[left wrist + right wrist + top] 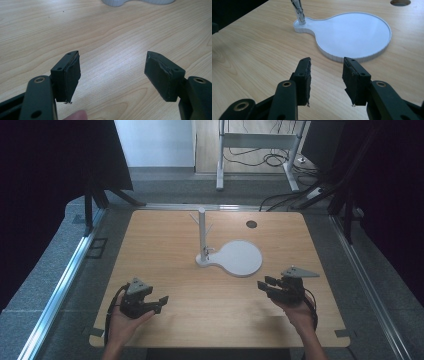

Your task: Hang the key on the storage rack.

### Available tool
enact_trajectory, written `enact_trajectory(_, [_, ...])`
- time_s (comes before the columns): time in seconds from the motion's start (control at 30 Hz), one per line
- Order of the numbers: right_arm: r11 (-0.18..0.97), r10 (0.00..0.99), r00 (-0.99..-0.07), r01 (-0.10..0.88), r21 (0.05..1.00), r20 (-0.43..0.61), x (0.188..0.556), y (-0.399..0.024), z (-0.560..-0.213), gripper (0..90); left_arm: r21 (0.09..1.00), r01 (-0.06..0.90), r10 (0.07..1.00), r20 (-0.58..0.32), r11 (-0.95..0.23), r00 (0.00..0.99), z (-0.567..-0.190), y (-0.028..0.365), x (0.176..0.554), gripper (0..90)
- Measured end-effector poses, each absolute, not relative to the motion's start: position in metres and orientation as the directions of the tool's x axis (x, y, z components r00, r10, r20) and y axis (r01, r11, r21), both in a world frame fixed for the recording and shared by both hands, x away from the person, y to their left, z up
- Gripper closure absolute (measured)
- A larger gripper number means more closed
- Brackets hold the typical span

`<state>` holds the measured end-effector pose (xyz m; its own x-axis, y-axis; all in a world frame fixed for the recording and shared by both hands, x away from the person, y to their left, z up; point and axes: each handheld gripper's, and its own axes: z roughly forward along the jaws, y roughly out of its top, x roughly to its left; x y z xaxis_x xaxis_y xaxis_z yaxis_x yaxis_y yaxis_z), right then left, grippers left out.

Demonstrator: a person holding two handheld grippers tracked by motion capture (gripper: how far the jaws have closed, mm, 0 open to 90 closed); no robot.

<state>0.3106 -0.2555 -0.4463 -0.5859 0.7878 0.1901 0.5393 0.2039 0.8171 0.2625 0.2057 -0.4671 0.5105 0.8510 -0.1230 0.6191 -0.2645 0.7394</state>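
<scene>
I see a bare wooden surface [175, 265] carrying a white stand [235, 257], its round base and upright post near the middle, just ahead of my right tongs [326, 75]. Both right and left tongs [112, 75] gape with nothing between them. Grey floor [50, 265], dark curtains [45, 165] and cables [260, 157] surround it

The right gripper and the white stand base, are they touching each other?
Apart. In the right gripper view, bare wood shows between the right gripper, open and empty, and the rim of the white stand base; the high view shows the gap too.
</scene>
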Motion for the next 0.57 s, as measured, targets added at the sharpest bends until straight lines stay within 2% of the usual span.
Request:
enact_trajectory(0.37, [0.127, 0.797, -0.552, 0.549, 0.826, 0.245, 0.299, -0.276, -0.459, 58.0, 0.737, 0.62, 0.85, -0.122, -0.268, 0.513, -0.468, 0.203, 0.262, 29.4])
enact_trajectory(0.57, [0.145, 0.807, -0.547, 0.55, 0.822, 0.224, 0.296, -0.278, -0.462, 55.0, 0.735, 0.62, 0.849, -0.117, -0.274, 0.514, -0.468, 0.202, 0.263, 29.4])
